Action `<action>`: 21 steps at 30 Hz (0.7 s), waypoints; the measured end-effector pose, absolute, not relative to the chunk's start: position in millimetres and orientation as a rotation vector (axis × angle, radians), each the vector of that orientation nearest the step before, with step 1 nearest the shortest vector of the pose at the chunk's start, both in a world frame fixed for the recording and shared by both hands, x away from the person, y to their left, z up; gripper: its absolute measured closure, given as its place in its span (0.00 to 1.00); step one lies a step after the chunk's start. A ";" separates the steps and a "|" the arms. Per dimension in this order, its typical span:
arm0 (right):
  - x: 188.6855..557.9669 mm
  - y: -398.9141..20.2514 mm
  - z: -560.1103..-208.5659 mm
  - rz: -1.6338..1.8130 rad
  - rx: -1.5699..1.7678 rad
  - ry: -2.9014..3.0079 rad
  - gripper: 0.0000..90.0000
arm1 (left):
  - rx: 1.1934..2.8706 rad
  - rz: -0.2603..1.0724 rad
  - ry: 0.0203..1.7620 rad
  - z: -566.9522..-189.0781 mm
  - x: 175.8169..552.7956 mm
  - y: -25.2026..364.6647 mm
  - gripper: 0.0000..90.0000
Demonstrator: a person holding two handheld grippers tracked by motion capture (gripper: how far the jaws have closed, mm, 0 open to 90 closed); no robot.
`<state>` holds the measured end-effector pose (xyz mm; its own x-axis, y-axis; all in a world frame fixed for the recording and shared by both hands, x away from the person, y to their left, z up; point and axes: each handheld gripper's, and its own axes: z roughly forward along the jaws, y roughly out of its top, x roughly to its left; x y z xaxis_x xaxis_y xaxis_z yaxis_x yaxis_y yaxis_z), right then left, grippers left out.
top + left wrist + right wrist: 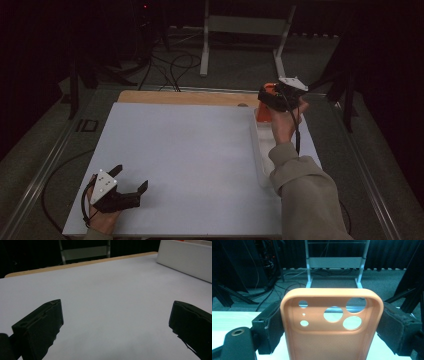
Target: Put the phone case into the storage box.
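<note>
An orange phone case (332, 330) with round camera holes stands upright between the two black jaws of my right gripper (329, 327), which is shut on its sides. From above, the right gripper (272, 97) holds the orange case (263, 114) over the far end of a long white tray (259, 150) at the table's right. My left gripper (131, 179) rests near the front left corner of the white table (185, 150), jaws wide apart. Between its jaws (115, 322) lies bare table surface.
The white tray's wall (185, 257) stands at the far right of the left gripper view. A wooden strip (185, 96) runs along the table's far edge. Beyond it are a metal frame (245, 30), cables (170, 67) on the floor and dark curtains.
</note>
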<state>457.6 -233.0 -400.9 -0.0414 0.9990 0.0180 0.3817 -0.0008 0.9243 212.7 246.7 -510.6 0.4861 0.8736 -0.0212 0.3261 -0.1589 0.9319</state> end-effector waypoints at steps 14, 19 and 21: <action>462.1 -234.2 -408.4 1.013 1.504 1.538 0.17 | 1.718 0.677 1.026 -510.2 212.6 246.6 0.00; 463.0 -233.2 -410.8 1.006 1.512 1.548 0.17 | 1.717 0.677 1.024 -510.1 212.5 246.5 0.00; 463.2 -233.5 -411.8 1.009 1.517 1.546 0.17 | 1.716 0.678 1.023 -510.0 212.4 246.6 0.00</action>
<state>463.2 -233.5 -411.8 -0.0324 0.9992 0.0216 0.4220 -0.0059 0.9066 212.4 246.6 -510.0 0.4881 0.8725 -0.0208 0.3213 -0.1575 0.9338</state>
